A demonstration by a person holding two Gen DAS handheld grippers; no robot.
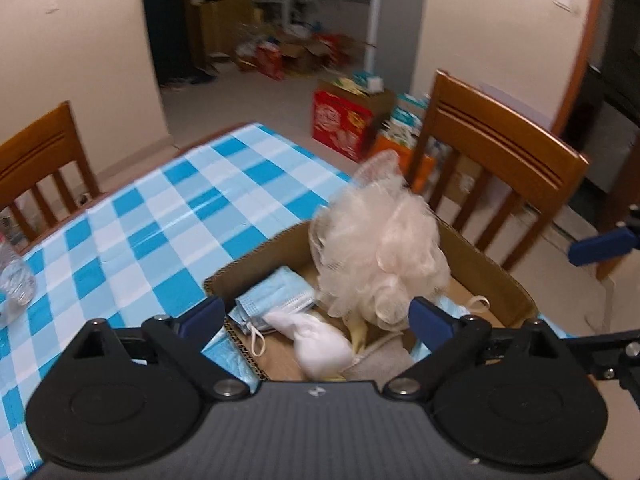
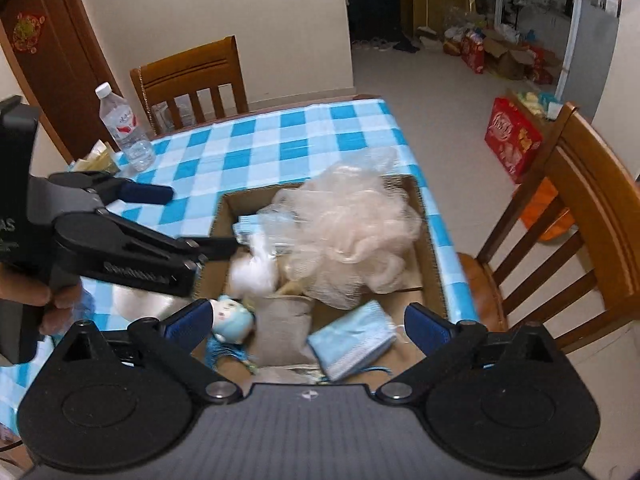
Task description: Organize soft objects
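The left gripper [image 1: 318, 314] has its blue-padded fingers spread wide and grips nothing; the right gripper [image 2: 308, 320] is spread just as wide and is likewise empty. Both hang above an open cardboard box [image 1: 496, 276] of corrugated brown board that sits on a table [image 1: 168, 216] covered with a glossy blue-and-white checked cloth. Just ahead of the left fingers, inside the box, rises one frilly pale-pink mesh bath pouf [image 1: 380, 248], the bulkiest thing there. Below and to its left lies a pleated light-blue face mask [image 1: 276, 294] with white ear loops, and nearer the gripper a smooth white soft lump [image 1: 320, 340]. Between the right gripper's fingers lie a second blue mask [image 2: 352, 340], one grey cloth pouch [image 2: 286, 324] and, beside the left finger, one small round plush doll [image 2: 232, 316] with a pale face. Far left of the right gripper stands one clear plastic water bottle [image 2: 126, 128].
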